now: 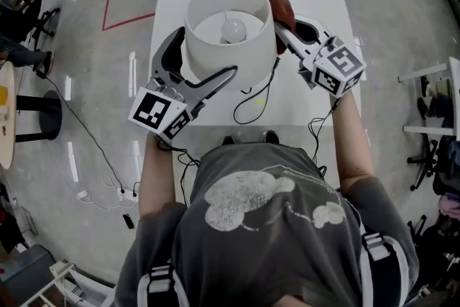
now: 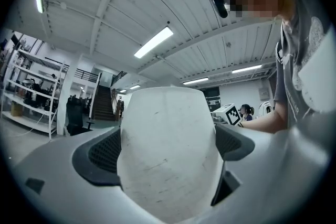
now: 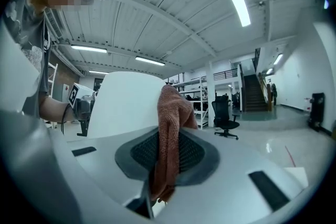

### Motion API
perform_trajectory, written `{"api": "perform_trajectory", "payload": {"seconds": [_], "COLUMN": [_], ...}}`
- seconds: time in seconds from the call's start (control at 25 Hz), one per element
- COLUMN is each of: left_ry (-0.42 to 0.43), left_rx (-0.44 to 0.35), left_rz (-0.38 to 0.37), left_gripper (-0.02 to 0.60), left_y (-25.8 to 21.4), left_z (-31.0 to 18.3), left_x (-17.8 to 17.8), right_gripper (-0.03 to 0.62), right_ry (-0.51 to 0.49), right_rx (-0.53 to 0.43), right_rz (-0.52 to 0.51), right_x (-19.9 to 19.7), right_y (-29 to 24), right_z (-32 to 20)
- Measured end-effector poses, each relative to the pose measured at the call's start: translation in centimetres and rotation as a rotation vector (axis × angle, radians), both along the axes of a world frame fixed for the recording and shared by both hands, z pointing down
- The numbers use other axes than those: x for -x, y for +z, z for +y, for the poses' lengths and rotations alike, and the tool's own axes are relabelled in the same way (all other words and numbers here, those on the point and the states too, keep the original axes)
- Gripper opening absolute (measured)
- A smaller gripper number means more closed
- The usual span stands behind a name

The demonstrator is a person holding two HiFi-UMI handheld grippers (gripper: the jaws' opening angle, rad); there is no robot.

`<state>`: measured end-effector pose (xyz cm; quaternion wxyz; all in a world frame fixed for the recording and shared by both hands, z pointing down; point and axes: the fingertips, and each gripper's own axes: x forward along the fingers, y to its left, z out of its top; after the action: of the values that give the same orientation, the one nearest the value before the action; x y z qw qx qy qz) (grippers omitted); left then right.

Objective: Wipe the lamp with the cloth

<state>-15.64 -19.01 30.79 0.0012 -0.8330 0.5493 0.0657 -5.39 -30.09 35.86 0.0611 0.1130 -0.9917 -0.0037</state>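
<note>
A person steadies a white lamp (image 1: 215, 11) standing toward 12 o'clock on a white table (image 1: 323, 118). The left gripper (image 1: 205, 54) clasps the shade (image 1: 248, 57) from its 7 o'clock side, jaws set wide and bearing on both flanks, while the right gripper (image 1: 284, 31) pinches a rust-brown cloth (image 1: 282, 9) and holds it against the shade's rim at about 2 o'clock. The wipe appears to be under way at the upper edge. Judged from here, it would go best with a left grip light enough not to dent the thin shade yet firm enough to stop the lamp turning. The cloth should be drawn around the wall in an even arc, with the hard jaw tips off the surface and clear of the cord (image 1: 255, 101) lying toward 6 o'clock. Only the head view shows the bulb (image 1: 233, 29) inside the open top and where both tools sit around the shade; the right gripper view shows the cloth folded between its jaws, a tail hanging below; the left gripper view shows faint scuffs on the shade's wall
</note>
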Motion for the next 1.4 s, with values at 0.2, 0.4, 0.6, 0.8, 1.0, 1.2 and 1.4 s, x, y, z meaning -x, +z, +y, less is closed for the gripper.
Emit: {"api": "perform_trajectory", "payload": {"seconds": [0.2,0.4,0.6,0.8,1.0,1.2,1.4], "left_ry": [0.082,0.139,0.172,0.155,0.103,-0.001,-0.123], "left_rx": [0.012,0.021,0.028,0.025,0.028,0.026,-0.015], "left_rz": [-0.013,-0.028,-0.039,-0.036,0.001,-0.006,0.029], "left_gripper": [0.603,0.604,0.603,0.604,0.604,0.604,0.604], "left_y": [0.0,0.0,0.2,0.3,0.7,0.8,-0.5], "left_z": [-0.5,-0.5,-0.1,-0.3,0.3,1.1,2.2], "left_x": [0.3,0.3,-0.1,-0.8,-0.5,-1.0,-1.7], "right_gripper": [0.057,0.057,0.057,0.057,0.057,0.057,0.057], "right_ry": [0.053,0.096,0.112,0.108,0.094,0.073,0.013], "right_rx": [0.048,0.077,0.102,0.091,0.075,0.031,0.004], "right_rz": [0.014,0.048,0.054,0.069,0.097,0.109,0.090], "right_x": [-0.8,-1.8,-2.6,-3.2,-2.9,-3.8,-3.5], "right_y": [2.1,3.8,4.7,4.8,4.8,4.2,2.7], "right_z": [-0.1,0.5,1.0,0.5,0.7,0.2,-0.2]}}
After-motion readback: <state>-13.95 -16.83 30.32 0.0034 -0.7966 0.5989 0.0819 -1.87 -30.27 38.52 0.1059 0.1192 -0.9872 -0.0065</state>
